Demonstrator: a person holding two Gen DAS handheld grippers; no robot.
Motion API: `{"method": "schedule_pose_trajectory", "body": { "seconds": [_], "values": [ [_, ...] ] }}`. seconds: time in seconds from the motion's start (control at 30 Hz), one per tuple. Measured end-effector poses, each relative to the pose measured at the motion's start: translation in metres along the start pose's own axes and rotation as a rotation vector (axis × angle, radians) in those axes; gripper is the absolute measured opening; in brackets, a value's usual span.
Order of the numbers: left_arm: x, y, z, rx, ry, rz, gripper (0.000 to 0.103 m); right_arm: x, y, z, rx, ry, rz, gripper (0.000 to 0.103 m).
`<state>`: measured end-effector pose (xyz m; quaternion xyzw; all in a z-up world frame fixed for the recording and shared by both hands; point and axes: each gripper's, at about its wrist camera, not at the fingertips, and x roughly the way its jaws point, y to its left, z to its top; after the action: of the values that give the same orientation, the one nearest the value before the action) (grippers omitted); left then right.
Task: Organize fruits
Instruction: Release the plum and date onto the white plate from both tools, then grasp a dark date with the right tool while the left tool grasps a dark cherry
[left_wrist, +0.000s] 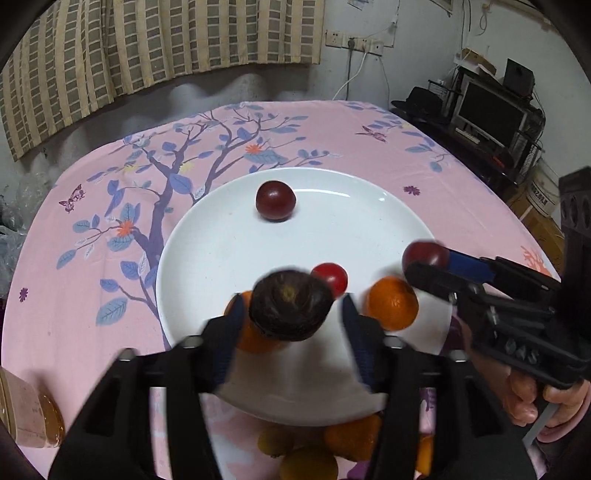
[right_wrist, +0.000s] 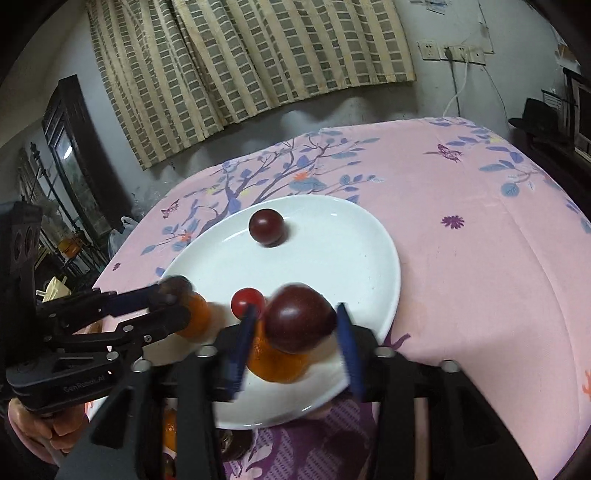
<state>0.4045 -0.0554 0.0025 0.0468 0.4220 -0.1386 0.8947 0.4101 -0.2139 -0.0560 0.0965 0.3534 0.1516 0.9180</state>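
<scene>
A white plate (left_wrist: 229, 251) sits on the pink floral cloth; it also shows in the right wrist view (right_wrist: 351, 258). On it lie a dark red plum (left_wrist: 276, 200) at the far side, a small red tomato (left_wrist: 330, 277) and two oranges (left_wrist: 393, 302). My left gripper (left_wrist: 291, 314) has its fingers spread, with a dark brown fruit (left_wrist: 290, 304) between them over the plate's near part; contact is unclear. My right gripper (right_wrist: 295, 325) has a dark red plum (right_wrist: 299, 319) between spread fingers, above an orange (right_wrist: 277, 362). That plum also shows in the left wrist view (left_wrist: 424, 254).
Several oranges and yellow fruits (left_wrist: 332, 443) lie on the cloth in front of the plate. A jar of amber liquid (left_wrist: 33, 417) stands at the table's left near edge. A monitor and shelves (left_wrist: 491, 114) stand beyond the table's right side.
</scene>
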Motion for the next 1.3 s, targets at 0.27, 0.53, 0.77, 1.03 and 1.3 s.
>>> {"method": "schedule_pose_trajectory", "body": {
  "seconds": [0.27, 0.53, 0.77, 1.03, 1.3],
  "values": [
    [-0.088, 0.009, -0.044, -0.046, -0.134, 0.075, 0.099, -0.059, 0.029, -0.025, -0.155, -0.031, 0.041, 0.080],
    [-0.118, 0.038, -0.153, -0.210, -0.144, 0.015, 0.099, -0.097, 0.047, -0.086, -0.320, 0.091, 0.132, 0.079],
    [-0.130, 0.041, -0.163, -0.234, -0.196, 0.034, 0.099, -0.086, 0.041, -0.113, -0.321, 0.246, 0.150, 0.055],
    [-0.125, 0.025, -0.168, -0.153, -0.154, -0.029, 0.099, -0.076, 0.048, -0.126, -0.359, 0.309, 0.148, 0.043],
    [-0.116, -0.013, -0.185, 0.116, -0.082, -0.058, 0.084, -0.088, 0.029, -0.111, -0.249, 0.248, 0.157, 0.043]
  ]
}}
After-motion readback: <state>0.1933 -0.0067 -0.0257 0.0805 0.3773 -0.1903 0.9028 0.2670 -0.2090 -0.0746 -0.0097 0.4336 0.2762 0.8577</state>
